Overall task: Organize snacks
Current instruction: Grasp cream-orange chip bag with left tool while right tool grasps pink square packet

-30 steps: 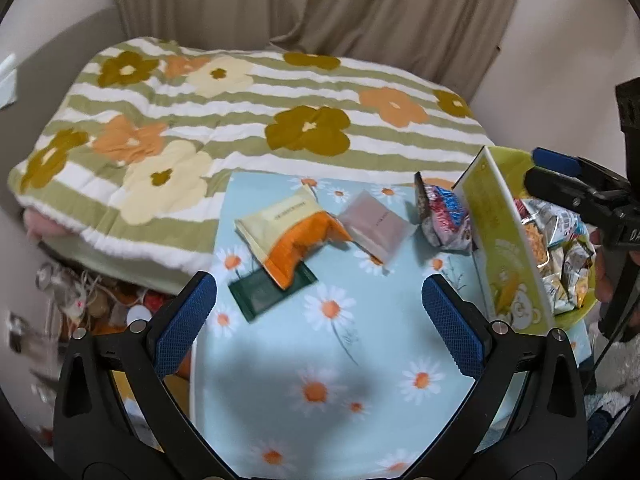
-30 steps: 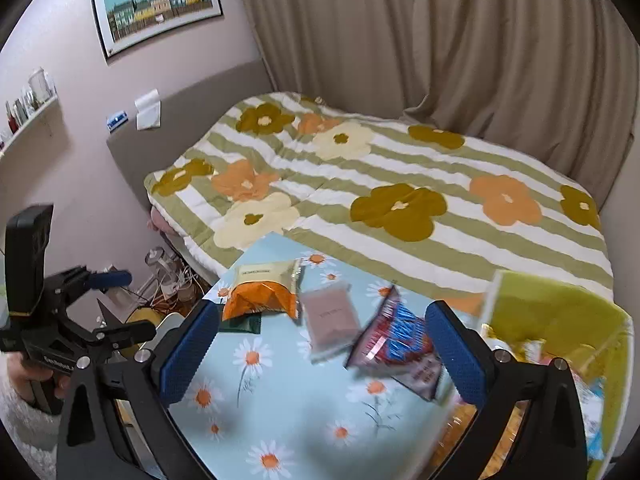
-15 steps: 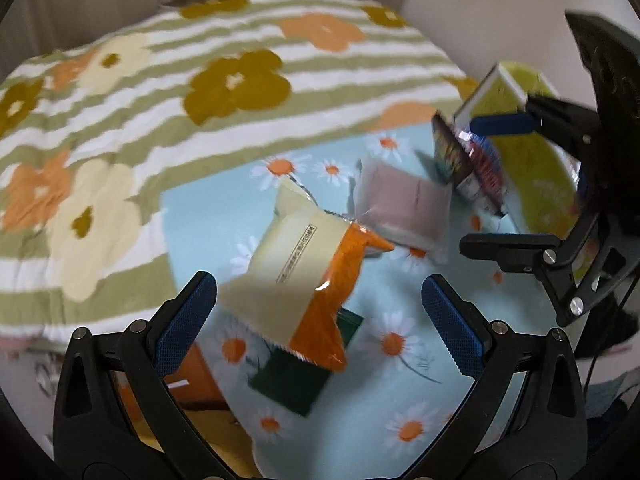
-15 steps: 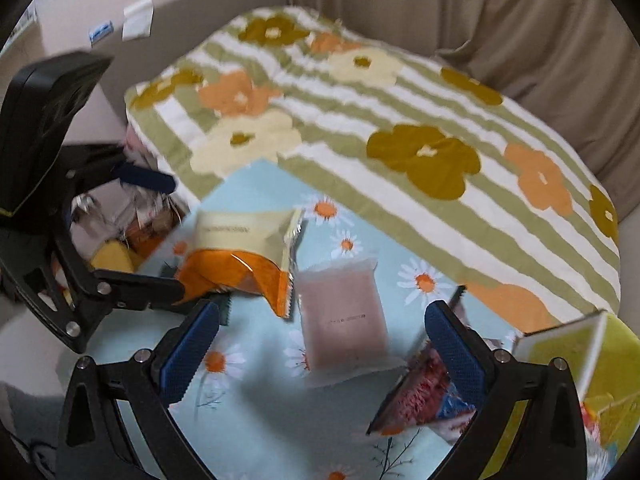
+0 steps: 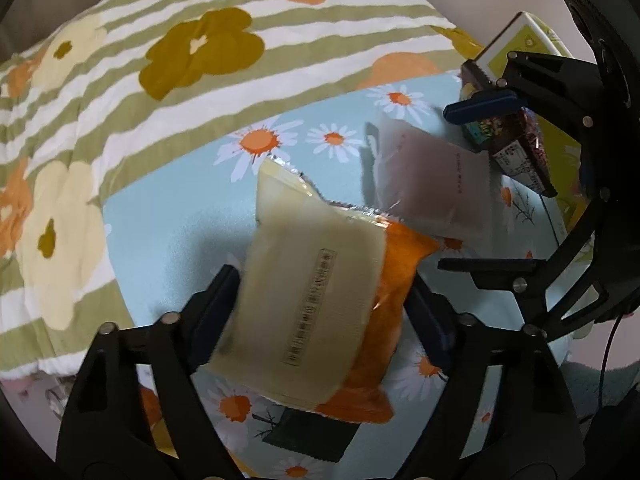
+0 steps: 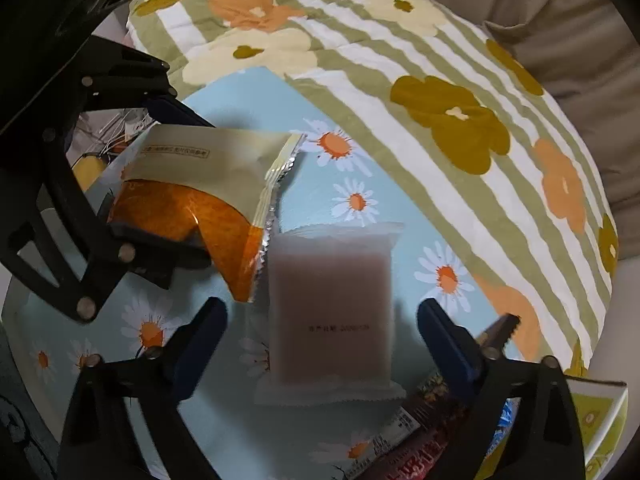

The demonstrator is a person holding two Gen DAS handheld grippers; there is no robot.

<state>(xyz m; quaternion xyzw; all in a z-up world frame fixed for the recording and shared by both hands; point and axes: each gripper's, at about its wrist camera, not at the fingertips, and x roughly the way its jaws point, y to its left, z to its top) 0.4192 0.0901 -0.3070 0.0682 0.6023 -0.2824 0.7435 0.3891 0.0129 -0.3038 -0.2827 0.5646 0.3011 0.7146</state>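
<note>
My left gripper (image 5: 320,304) is open, its fingers on either side of a cream and orange snack bag (image 5: 316,300) on the daisy cloth; the bag also shows in the right wrist view (image 6: 200,184). My right gripper (image 6: 320,340) is open around a pale pink packet (image 6: 330,320), seen in the left wrist view too (image 5: 432,184). A dark green packet (image 5: 312,440) lies under the orange bag. A dark red and blue snack bag (image 6: 424,452) lies by the yellow box (image 5: 520,44).
The blue daisy cloth (image 5: 180,216) covers a small table beside a bed with a striped flower blanket (image 6: 440,80). The table's left edge drops to clutter on the floor (image 6: 104,136). The two grippers are close together.
Both grippers have moved down and in: the left over the orange bag, the right over the pink packet. Both stay open.
</note>
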